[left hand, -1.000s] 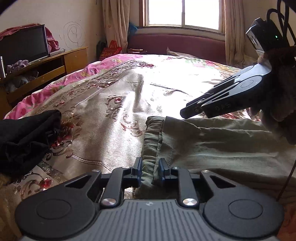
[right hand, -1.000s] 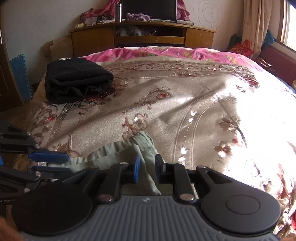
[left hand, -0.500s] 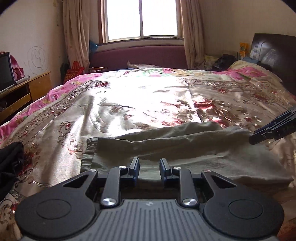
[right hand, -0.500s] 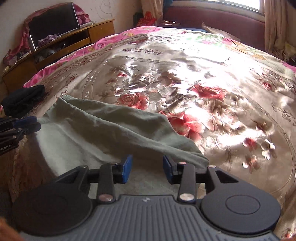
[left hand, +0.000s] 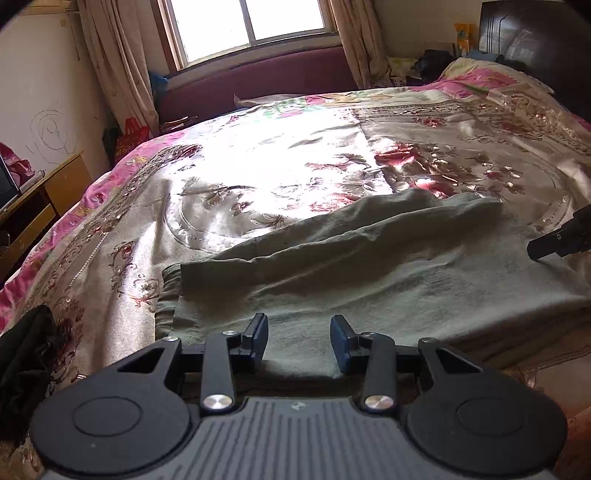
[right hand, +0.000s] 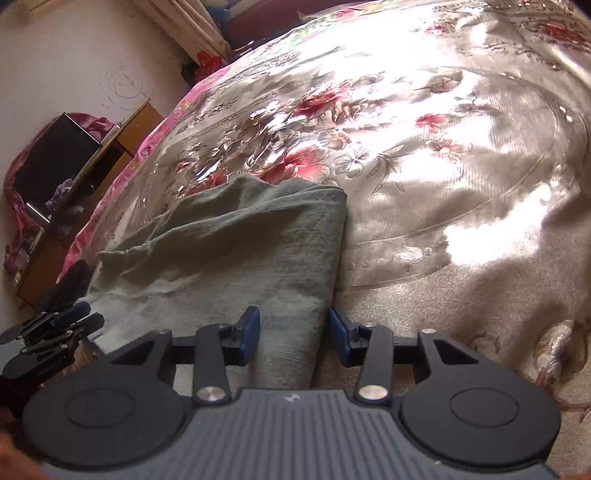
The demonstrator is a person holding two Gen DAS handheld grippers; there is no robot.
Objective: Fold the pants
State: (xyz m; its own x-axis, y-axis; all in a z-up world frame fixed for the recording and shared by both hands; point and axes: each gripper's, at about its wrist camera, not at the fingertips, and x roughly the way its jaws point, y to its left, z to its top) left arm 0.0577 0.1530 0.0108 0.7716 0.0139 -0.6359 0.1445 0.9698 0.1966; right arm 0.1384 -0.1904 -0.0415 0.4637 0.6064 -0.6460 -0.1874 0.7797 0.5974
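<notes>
A home bedroom is shown. Most of both views is filled by a large bed (left hand: 258,173) under a shiny floral bedspread w/ pink edging. A curtained window (left hand: 251,22) is seen at the far wall, w/ a maroon padded bench (left hand: 258,77) below it. A dark headboard (left hand: 524,29) is seen at the upper right, a wooden TV cabinet (right hand: 92,166) w/ a black screen (right hand: 51,155) along the side wall. Scribbles (left hand: 51,129) are seen on the wall; lived-in, not a lab.
</notes>
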